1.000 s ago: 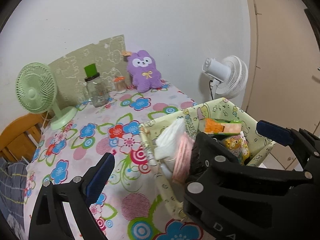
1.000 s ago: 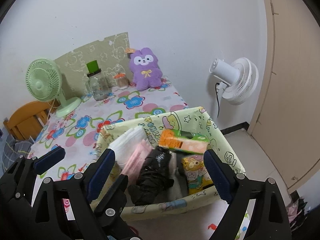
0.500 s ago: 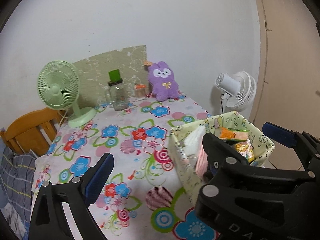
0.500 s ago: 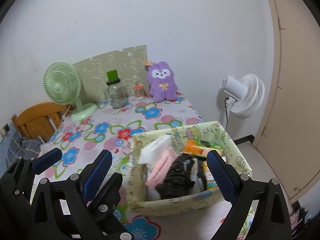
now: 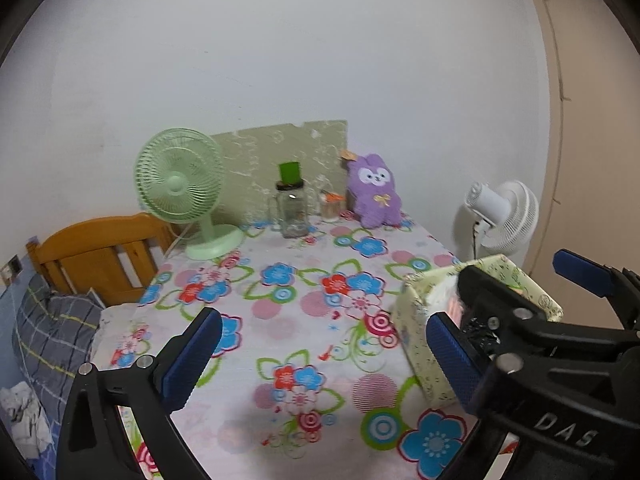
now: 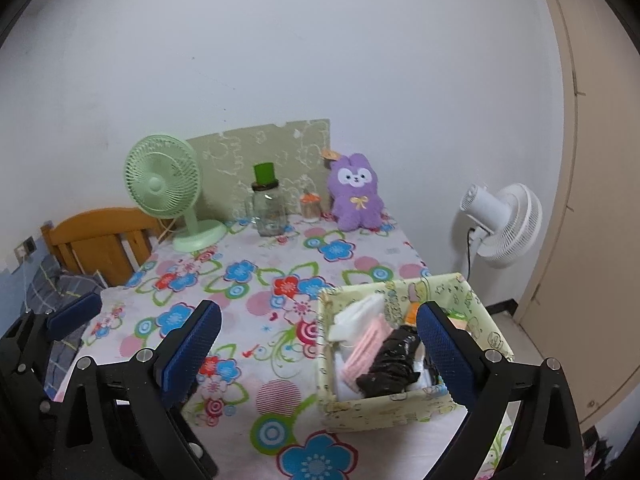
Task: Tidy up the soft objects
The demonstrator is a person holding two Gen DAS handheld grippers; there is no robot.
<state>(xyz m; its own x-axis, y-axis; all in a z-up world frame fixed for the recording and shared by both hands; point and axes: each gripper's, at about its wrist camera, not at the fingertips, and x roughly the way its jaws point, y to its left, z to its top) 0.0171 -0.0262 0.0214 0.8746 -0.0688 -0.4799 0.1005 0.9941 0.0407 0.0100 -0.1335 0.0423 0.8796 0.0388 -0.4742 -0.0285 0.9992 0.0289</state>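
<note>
Purple plush rabbit toy (image 6: 356, 196), light and squashy and likely best pinched across its body, sits against the counter's (image 6: 256, 364) far wall while both tools, left (image 5: 324, 356) and right (image 6: 318, 346), having just widened, gape empty.

Left gripper (image 5: 320, 354) is up over the table, angled downward, blue-padded fingers (image 5: 192, 354) spread wide with nothing between them; its jaws have just been opening further. Right gripper (image 6: 320, 350) sits just beside it at the same downward tilt, blue pads (image 6: 440, 350) wide apart and gripping nothing, jaws likewise just been opening. In the left wrist view the right gripper's black frame crosses the lower right corner
</note>
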